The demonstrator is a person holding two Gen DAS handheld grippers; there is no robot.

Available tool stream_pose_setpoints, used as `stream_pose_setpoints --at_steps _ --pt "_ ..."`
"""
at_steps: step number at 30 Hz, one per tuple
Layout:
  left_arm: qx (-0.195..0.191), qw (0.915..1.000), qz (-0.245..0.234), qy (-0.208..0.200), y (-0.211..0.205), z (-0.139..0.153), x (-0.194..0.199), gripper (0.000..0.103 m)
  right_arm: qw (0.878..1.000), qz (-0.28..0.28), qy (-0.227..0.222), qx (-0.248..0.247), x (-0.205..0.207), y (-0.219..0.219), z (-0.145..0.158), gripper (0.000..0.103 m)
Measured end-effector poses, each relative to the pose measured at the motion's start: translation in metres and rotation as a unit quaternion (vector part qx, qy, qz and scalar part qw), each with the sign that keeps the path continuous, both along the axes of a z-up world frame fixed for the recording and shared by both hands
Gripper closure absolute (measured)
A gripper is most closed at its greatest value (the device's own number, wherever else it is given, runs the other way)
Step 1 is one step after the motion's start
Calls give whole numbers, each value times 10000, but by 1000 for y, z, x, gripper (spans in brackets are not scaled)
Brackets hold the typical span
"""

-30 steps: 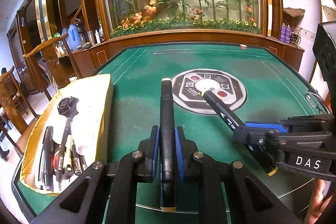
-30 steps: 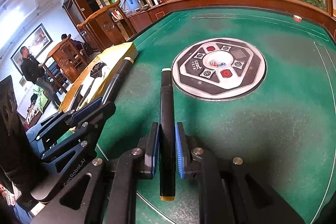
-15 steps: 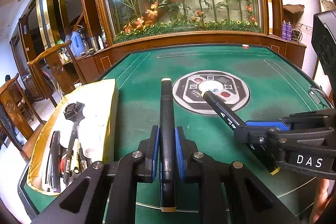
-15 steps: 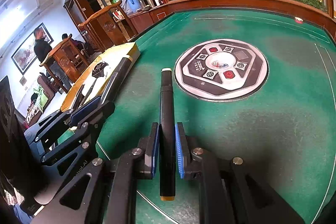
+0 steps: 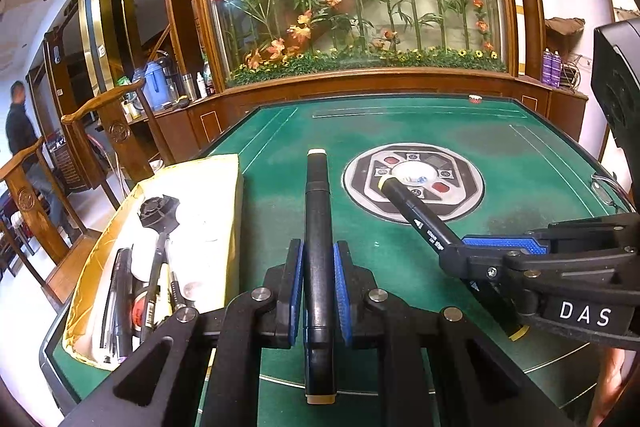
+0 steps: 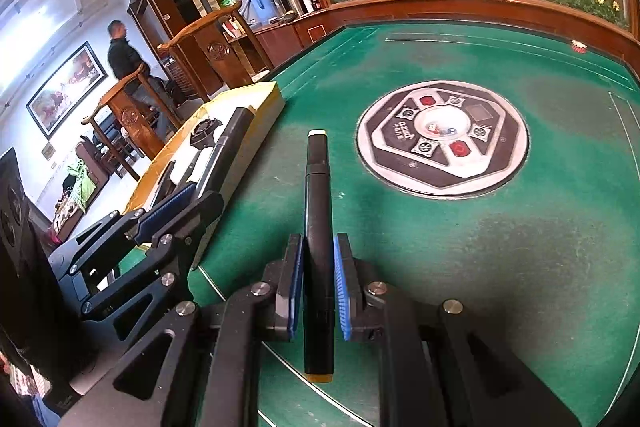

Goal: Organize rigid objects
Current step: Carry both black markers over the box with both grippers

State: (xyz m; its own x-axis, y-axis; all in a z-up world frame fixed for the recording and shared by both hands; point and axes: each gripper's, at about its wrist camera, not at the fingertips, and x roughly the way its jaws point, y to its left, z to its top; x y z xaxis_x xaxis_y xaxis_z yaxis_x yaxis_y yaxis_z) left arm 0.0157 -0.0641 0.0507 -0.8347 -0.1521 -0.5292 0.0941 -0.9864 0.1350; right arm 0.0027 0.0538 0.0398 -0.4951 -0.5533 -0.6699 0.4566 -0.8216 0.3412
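Both grippers — left gripper [image 5: 316,287], right gripper [image 6: 318,283] — clench black markers [image 5: 318,227]; carry each level to the tray [image 5: 224,171], seemingly crowded.

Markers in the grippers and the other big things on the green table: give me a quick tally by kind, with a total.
Black markers held in grippers: 2, one in the left gripper (left marker), one in the right gripper (right marker)
Yellow box of pens and tools: 1
Round control panel in the table: 1
Total: 4
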Motion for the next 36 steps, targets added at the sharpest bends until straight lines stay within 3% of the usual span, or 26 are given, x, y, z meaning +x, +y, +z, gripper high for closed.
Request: stream_pose_setpoints --at_steps 7,16,26,36 --pt "146 9996 190 128 -24 10 6 88 9998 204 42 -29 2 -26 10 89" --pt "618 9937 880 328 -97 27 17 88 9976 665 190 -25 -1 -88 34 89" --pt "1295 9818 1389 -33 -167 1 7 88 9949 1002 4 67 -19 -162 30 89" --pt "1615 9760 1415 -368 -184 -22 -6 88 9941 1018 -300 216 -45 -196 8 89"
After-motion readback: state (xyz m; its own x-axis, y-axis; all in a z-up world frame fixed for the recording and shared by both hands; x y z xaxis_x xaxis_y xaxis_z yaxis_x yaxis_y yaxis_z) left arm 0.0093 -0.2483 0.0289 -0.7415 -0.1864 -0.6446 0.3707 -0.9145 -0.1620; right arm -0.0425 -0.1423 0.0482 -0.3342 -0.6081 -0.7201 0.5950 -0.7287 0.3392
